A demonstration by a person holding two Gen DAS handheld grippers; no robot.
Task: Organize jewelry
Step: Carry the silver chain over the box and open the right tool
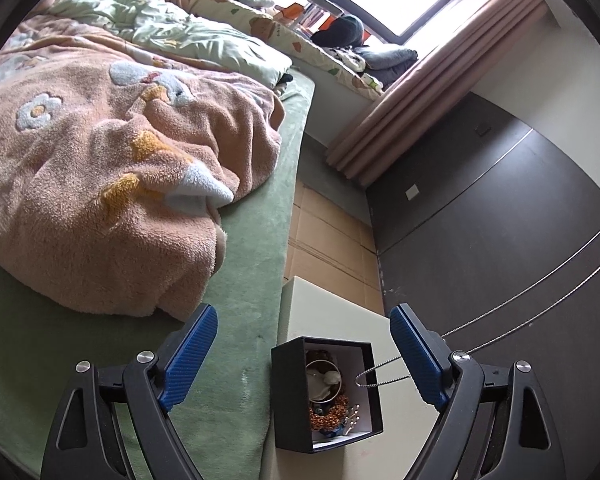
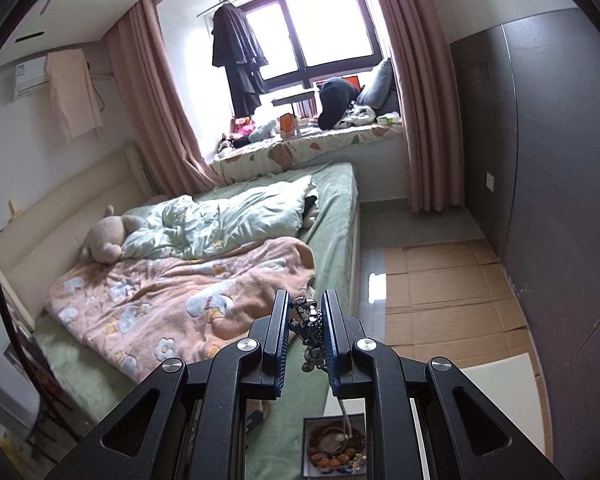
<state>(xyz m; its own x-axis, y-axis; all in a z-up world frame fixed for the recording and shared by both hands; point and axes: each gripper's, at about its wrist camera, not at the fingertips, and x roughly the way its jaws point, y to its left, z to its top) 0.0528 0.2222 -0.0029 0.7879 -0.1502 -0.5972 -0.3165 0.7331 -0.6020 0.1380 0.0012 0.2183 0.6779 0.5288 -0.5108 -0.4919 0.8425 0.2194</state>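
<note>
One chain [image 2: 310,328] (silver) pinched above box [image 1: 288,400] beside bed [image 1: 252,280].

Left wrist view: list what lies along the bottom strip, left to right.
Left blue pad → green bedsheet → black jewelry box → silver chain → right blue pad.

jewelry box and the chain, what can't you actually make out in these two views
- Jewelry box, right wrist view: cut off by the bottom edge and flanked by gripper arms.
- Box contents, both views: orange beads and a ring shape show; smaller pieces too tiny to name.
- Silver chain: bunched between the right gripper fingers, so its length and clasp are hidden.
</note>
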